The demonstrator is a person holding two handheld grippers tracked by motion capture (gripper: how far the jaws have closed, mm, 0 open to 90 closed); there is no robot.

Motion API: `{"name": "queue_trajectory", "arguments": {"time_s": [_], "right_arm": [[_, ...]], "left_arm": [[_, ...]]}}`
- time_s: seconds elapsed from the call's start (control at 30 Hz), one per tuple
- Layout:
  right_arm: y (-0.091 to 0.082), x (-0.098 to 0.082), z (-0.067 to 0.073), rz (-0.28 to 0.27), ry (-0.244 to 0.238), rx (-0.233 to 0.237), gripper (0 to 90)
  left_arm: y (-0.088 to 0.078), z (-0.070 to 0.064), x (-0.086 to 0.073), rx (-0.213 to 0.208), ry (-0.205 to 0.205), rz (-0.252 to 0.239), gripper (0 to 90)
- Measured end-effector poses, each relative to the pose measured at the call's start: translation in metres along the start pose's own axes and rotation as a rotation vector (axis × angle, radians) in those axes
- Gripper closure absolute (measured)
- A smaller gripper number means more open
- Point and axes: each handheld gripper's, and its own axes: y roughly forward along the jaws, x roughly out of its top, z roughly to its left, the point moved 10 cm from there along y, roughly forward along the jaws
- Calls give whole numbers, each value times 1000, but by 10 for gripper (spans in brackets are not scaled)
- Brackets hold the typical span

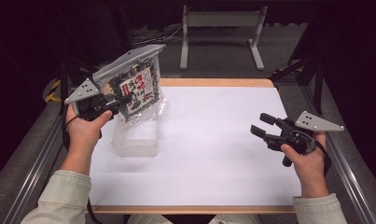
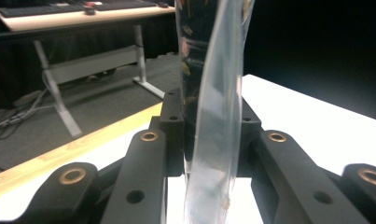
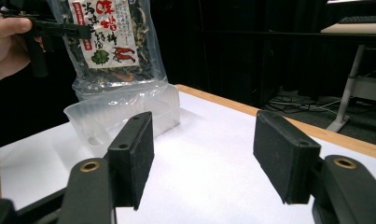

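A clear plastic snack bag with a red-and-white printed label hangs in the air over the left side of the table. My left gripper is shut on the bag's edge, and in the left gripper view the plastic film runs up between the two black jaws. Just below the bag sits a clear plastic tub, seen also as the tub in the right gripper view, with the bag hanging above its far end. My right gripper hovers open over the table's right side, its pads holding nothing.
The white table top has a wooden rim. A metal desk frame stands on the floor behind the table. Rails run along both sides of the table.
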Motion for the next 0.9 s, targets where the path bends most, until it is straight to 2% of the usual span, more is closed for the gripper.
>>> {"name": "queue_trajectory", "arguments": {"time_s": [0.13, 0.23, 0.33, 0.43, 0.9], "right_arm": [[0, -1, -1, 4, 3, -1, 396], [0, -1, -1, 6, 4, -3, 396], [0, -2, -2, 7, 6, -3, 396], [0, -2, -1, 5, 5, 0, 395], [1, -5, -4, 21, 15, -9, 394]], "left_arm": [[-1, 6, -2, 20, 3, -4, 727], [0, 7, -6, 13, -1, 3, 727], [1, 8, -13, 8, 1, 16, 728], [4, 12, -23, 21, -1, 33, 727], [5, 22, -49, 24, -22, 53, 727]]}}
